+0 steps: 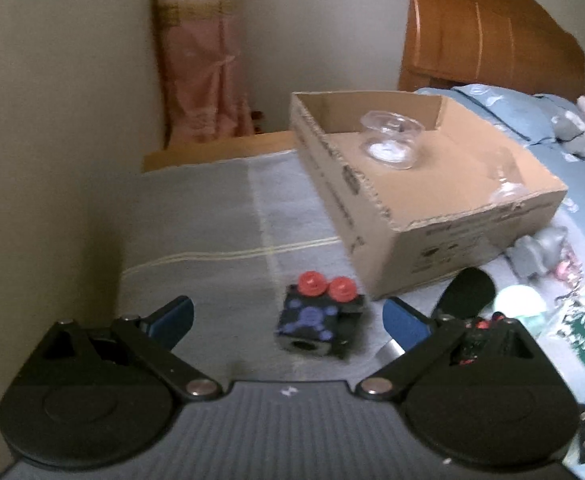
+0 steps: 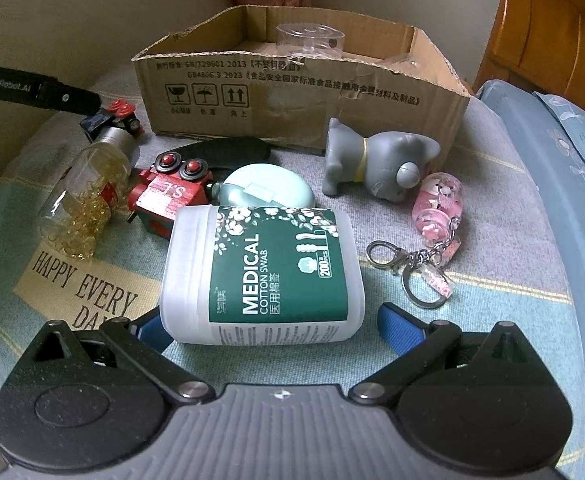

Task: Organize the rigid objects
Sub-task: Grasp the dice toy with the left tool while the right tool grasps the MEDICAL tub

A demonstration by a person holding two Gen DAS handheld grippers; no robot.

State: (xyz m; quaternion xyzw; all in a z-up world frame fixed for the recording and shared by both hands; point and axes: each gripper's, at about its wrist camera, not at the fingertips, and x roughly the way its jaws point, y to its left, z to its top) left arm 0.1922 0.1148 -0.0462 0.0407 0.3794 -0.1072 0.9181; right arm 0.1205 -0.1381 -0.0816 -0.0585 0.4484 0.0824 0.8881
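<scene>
Two clear cups [image 1: 388, 140] sit in the box [image 2: 300, 92]; many toys wait on the bed [image 2: 492, 240]. Both grippers' jaws are wide, holding nothing.

The cardboard box [image 2: 304, 92] is the landmark. Its top is open, with a clear plastic cup [image 2: 310, 42] standing at its far side and bare floor nearer. Directly in front of its near wall, a grey toy dog [image 2: 376, 160], a black case [image 2: 220, 150] and a red toy block [image 2: 168, 192] crowd the bedspread [image 2: 492, 240]. Left of the box, only a black toy block [image 1: 318, 320] interrupts bare fabric. A cotton swab jar [image 2: 262, 274] lies nearer than the clutter.
</scene>
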